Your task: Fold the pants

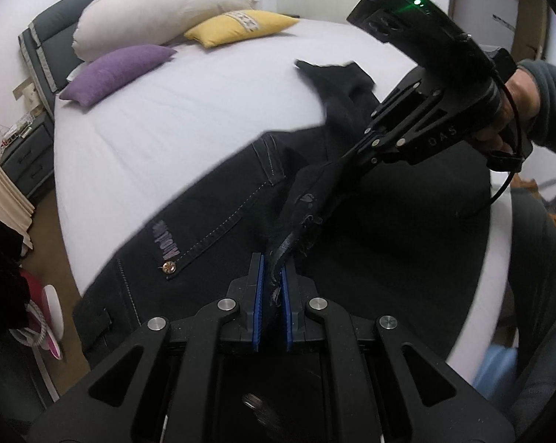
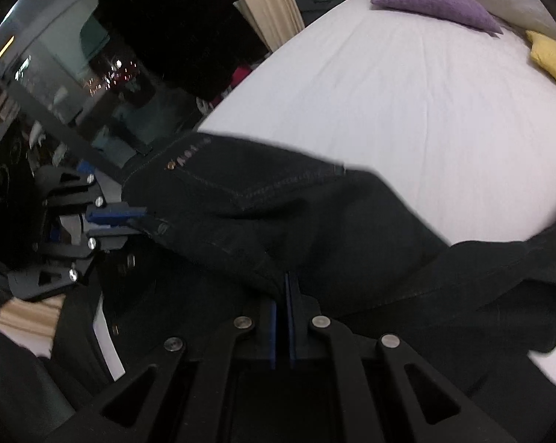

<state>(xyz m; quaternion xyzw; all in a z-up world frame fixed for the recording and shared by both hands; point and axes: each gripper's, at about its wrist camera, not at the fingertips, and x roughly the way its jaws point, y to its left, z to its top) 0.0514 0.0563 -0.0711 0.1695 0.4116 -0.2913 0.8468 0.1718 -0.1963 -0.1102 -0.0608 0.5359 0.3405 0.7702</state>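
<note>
I have the left hand-held gripper [image 1: 272,277] clamped on a frayed fold of the black pants [image 1: 211,199], and the right hand-held gripper [image 2: 281,295] pinching more of the cloth. The pants lie across the near edge of the bed [image 1: 189,110].

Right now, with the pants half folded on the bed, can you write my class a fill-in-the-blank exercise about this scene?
1. Both grippers are shut on the black ____.
2. The pants lie on a bed with a ____ sheet.
3. The cushion nearest the pants, in front of the big white pillow, is ____.
4. The left gripper and the right gripper have pads coloured ____.

Missing words: pants; white; purple; blue
</note>
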